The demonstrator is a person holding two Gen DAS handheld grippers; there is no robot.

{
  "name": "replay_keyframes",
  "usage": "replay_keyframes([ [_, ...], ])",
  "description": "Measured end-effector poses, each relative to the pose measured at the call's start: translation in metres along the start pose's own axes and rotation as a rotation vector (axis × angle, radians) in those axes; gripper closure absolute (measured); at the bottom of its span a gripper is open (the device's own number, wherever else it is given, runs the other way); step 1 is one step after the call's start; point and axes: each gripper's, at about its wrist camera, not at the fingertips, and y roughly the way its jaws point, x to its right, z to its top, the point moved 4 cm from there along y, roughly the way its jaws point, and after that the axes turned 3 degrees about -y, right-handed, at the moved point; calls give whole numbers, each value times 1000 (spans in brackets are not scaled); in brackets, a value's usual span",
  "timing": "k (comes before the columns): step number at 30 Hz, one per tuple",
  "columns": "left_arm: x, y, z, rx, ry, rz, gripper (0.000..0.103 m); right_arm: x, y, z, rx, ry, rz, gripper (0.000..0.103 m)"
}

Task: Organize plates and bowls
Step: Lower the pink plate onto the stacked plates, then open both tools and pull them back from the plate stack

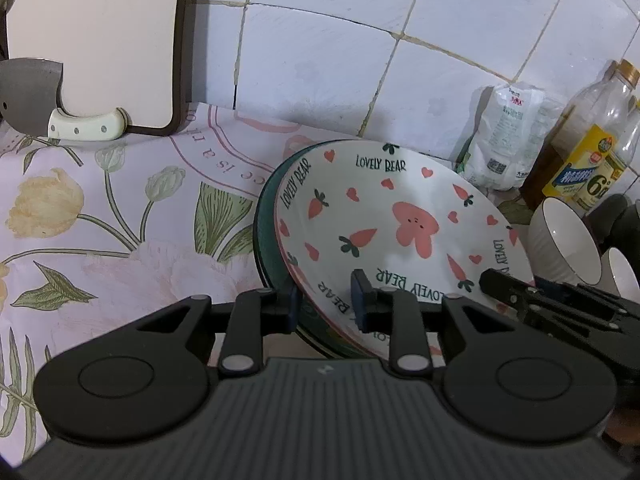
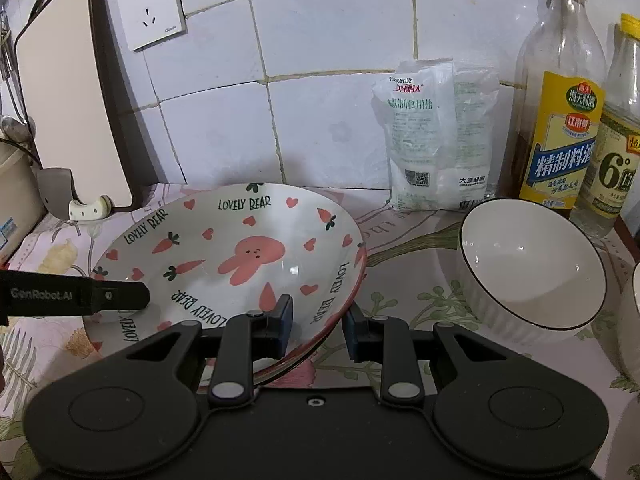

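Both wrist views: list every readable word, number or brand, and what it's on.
"LOVELY BEAR", repeated around the rabbit plate.
"GenRobot.AI" on the left gripper, seen from the right wrist.
"6°" on the pale bottle.
"精制料酒" on the yellow-label bottle.
Salt bag: printed text and QR code, mostly too blurred to read.
Wall socket: small mark, unreadable.

Tiled kitchen corner with a flowered counter cover

White wall tiles (image 2: 328,128) with yellowed grout are backing the counter, a white wall socket (image 2: 154,6) is sitting high on them, a pale cutting board (image 2: 68,92) is leaning upright against the wall, and a floral tablecloth (image 1: 100,216) is covering the worktop under soft, even light.
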Motion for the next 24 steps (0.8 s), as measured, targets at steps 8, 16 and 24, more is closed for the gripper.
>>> replay_keyframes([
  [8,20,-7,2,-43,118,95,58,1,3,-1,1,7,25,74],
  [16,17,-24,10,28,176,234,42,-1,-2,-5,44,-28,2,78],
  [24,25,-83,-1,95,188,144,40,-3,-53,-9,87,-53,48,77],
])
